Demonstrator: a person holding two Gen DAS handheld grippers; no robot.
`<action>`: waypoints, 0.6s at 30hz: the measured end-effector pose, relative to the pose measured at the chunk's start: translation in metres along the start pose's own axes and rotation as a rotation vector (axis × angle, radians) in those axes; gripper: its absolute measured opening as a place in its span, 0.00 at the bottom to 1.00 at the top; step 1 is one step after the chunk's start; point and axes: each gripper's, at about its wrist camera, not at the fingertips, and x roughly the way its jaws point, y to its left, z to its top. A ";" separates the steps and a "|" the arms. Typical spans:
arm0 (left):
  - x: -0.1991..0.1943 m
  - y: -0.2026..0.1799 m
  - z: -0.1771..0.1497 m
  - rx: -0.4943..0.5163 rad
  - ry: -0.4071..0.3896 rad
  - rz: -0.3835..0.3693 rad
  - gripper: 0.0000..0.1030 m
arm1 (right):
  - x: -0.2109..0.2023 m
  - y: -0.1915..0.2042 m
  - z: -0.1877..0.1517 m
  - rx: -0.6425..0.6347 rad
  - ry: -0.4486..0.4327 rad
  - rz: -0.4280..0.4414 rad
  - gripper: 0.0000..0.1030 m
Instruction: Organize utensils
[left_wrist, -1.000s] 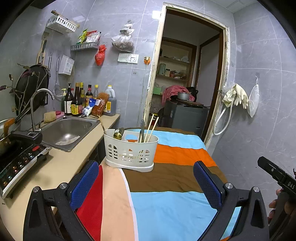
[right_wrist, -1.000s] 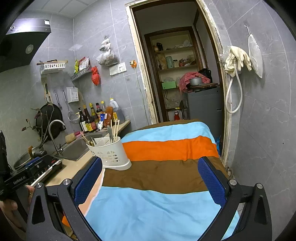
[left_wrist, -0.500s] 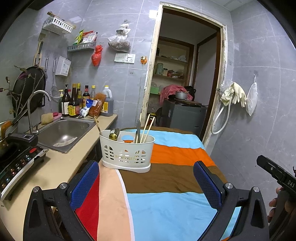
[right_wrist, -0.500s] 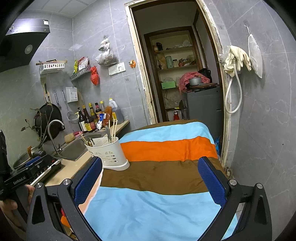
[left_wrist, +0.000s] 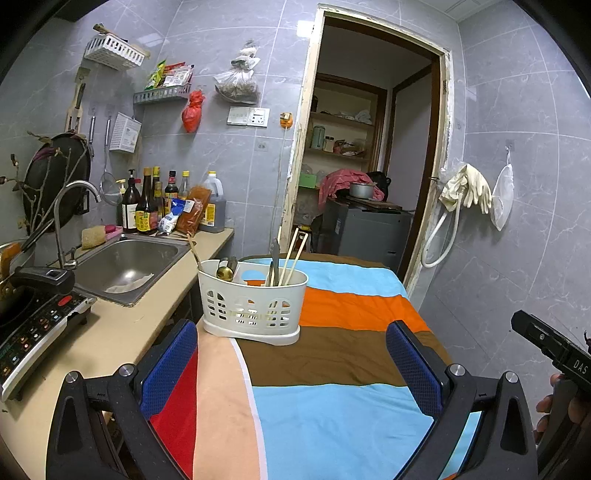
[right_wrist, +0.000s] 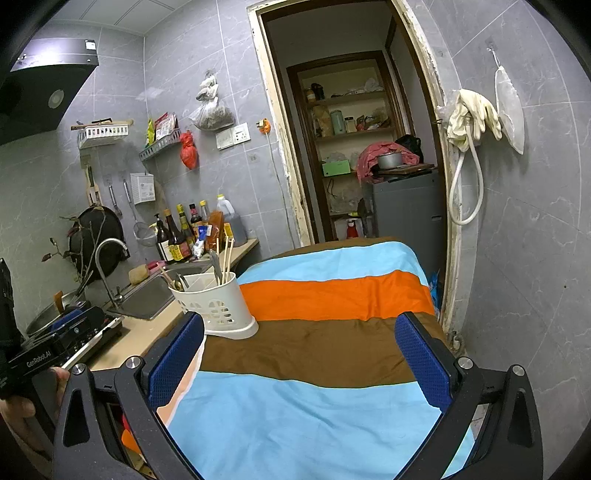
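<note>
Standing at the striped cloth's (left_wrist: 332, 354) near-left corner beside the counter (left_wrist: 110, 332), the light, perforated plastic caddy (left_wrist: 252, 301) holds slim, stiff chopsticks (left_wrist: 291, 258) and a slick metal spoon (left_wrist: 224, 272), best pinched by their upper shafts, while left gripper (left_wrist: 291, 373) and right gripper (right_wrist: 301, 363) hover with jaws apart, empty.

Ahead of the left gripper (left_wrist: 291, 363), the utensil caddy (left_wrist: 252, 302) stands on the cloth-covered table (left_wrist: 343, 354), chopsticks (left_wrist: 293, 254) in it, with the sink (left_wrist: 125, 262) to its left.
</note>
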 end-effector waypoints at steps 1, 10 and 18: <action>0.000 0.000 0.000 0.001 0.000 0.001 0.99 | -0.001 0.000 0.000 0.001 -0.001 0.000 0.99; 0.000 0.000 0.000 0.001 0.000 0.000 0.99 | -0.001 0.000 0.000 0.001 0.000 0.000 0.99; 0.000 -0.001 -0.001 0.001 -0.001 0.000 0.99 | -0.001 0.000 0.000 0.002 0.001 -0.001 0.98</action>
